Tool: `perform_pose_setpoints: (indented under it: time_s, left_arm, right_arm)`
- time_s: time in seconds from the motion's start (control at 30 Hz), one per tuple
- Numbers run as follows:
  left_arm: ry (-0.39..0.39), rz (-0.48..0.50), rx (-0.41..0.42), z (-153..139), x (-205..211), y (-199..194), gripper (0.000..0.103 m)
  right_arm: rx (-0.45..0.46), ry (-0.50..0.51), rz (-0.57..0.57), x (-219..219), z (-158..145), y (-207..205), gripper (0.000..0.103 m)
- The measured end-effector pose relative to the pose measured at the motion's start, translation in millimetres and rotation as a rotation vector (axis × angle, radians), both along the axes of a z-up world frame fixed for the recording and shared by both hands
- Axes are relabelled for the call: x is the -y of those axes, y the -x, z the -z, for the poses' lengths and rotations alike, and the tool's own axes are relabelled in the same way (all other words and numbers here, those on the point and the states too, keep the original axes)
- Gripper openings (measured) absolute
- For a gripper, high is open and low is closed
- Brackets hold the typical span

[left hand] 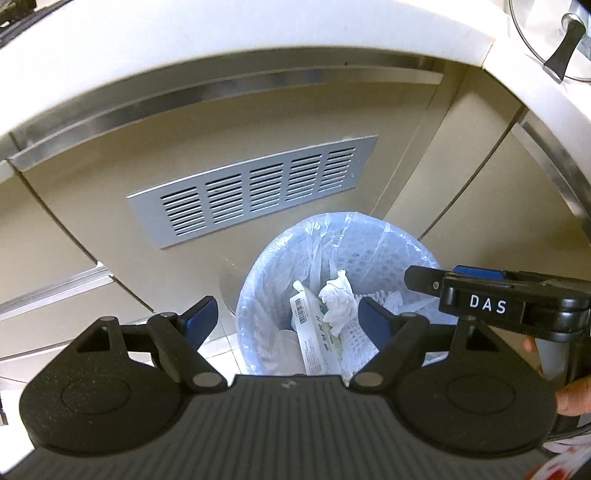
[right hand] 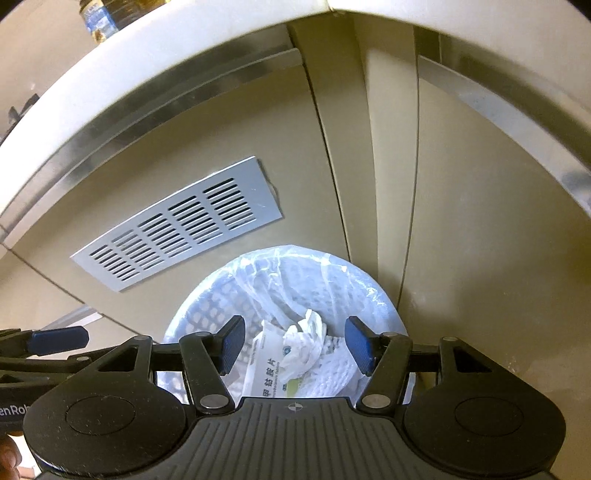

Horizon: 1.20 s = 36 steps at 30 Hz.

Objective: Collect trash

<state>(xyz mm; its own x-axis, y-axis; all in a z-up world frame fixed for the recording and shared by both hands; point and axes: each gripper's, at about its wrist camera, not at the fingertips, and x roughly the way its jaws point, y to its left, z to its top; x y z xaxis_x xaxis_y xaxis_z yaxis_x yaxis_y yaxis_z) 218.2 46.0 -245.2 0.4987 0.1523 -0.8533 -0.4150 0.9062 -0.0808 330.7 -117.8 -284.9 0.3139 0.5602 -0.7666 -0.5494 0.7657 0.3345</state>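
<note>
While both cameras look down past a white countertop (left hand: pixel 258 33), beige cabinet fronts (right hand: pixel 480 221) with metal trim fill most of each view, one door carrying a slotted silver vent panel (left hand: pixel 255 188). Pale floor tile (left hand: pixel 218 350) shows just beside the base of a round blue mesh wastebasket (left hand: pixel 255 280), lined with a clear plastic bag (right hand: pixel 325 269), which stands on the floor against the cabinets. Inside it lie a printed white medicine packet (right hand: pixel 266 373) and, resting on top of that, a crumpled white tissue (left hand: pixel 338 299). The left gripper (left hand: pixel 286 319) hangs above the bin with its blue-padded fingers (left hand: pixel 201 319) spread wide and nothing between them; the right gripper (right hand: pixel 295 345) hangs over the same bin, likewise parted and empty. Only the left camera catches a glass pot lid (left hand: pixel 554 40) with a black knob on the counter; only the right camera shows bottles (right hand: pixel 107 16) up at the counter's edge.
</note>
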Motion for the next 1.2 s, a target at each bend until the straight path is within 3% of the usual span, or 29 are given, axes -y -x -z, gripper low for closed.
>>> perform_pose_setpoints:
  time_s: [0.2,0.53,0.8,1.2]
  left_arm:
    - [-0.02,-0.022,0.017,-27.2,11.5,13.8,0.08]
    - [-0.047,0.01,0.049,-82.4,30.4,38.8,0.08]
    - [-0.052,0.094,0.11,-131.1,20.0,64.2,0.08]
    - [-0.093,0.283,0.155,-176.8,-9.3,137.2,0.08]
  right_arm:
    - [-0.02,-0.008,-0.035,11.7,-17.6,13.2,0.062]
    - [-0.012,-0.035,-0.044,46.8,-62.1,59.2,0.076]
    - [0.05,-0.053,0.089,65.7,-112.0,95.9,0.08]
    - [0.078,-0.066,0.343,69.9,-172.1,200.1,0.082]
